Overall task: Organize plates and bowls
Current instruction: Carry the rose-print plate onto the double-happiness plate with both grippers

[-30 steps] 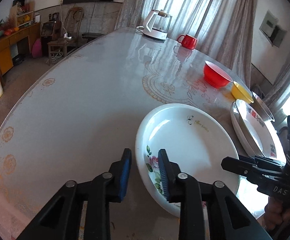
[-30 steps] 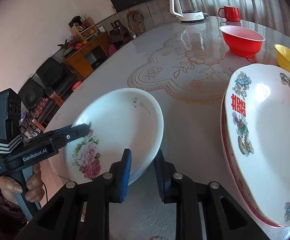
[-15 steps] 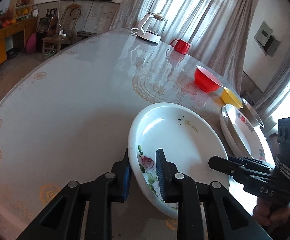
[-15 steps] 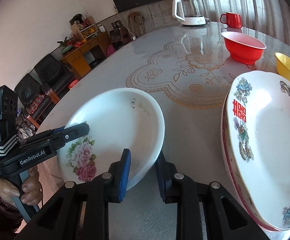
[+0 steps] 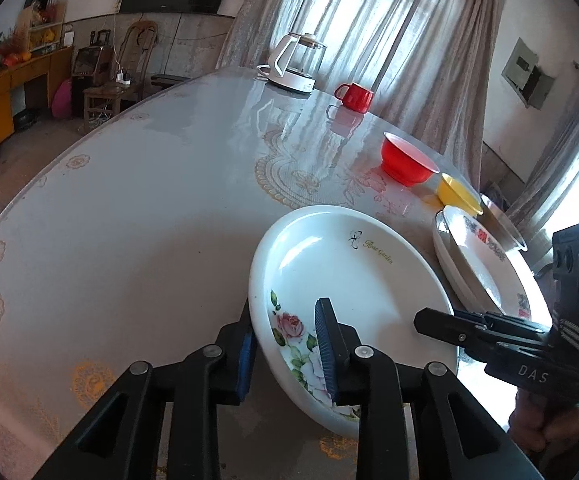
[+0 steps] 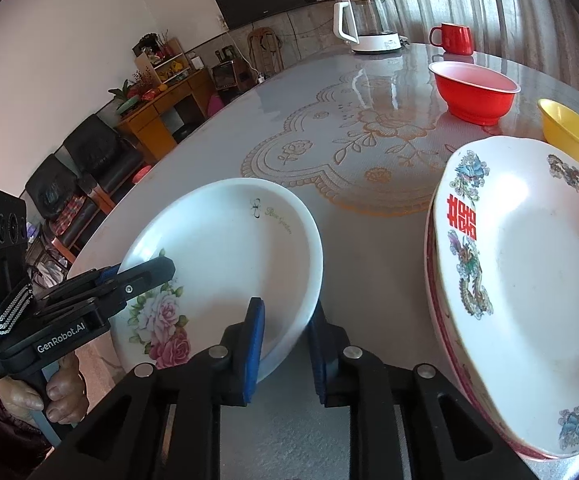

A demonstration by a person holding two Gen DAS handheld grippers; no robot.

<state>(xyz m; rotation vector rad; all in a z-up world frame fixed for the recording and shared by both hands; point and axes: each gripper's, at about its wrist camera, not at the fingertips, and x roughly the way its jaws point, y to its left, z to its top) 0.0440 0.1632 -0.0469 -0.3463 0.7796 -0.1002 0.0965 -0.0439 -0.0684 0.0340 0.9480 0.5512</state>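
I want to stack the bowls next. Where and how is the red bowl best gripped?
Pinch the red bowl by its near rim, coming from above: it sits upright and open, with a thin flared lip, and the yellow bowl crowds one side.

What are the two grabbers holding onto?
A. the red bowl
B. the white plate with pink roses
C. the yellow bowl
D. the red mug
B: the left gripper and the right gripper each have the rim of the white plate with pink roses between their jaws, on opposite sides, while the red bowl, yellow bowl and red mug sit untouched farther back on the table.
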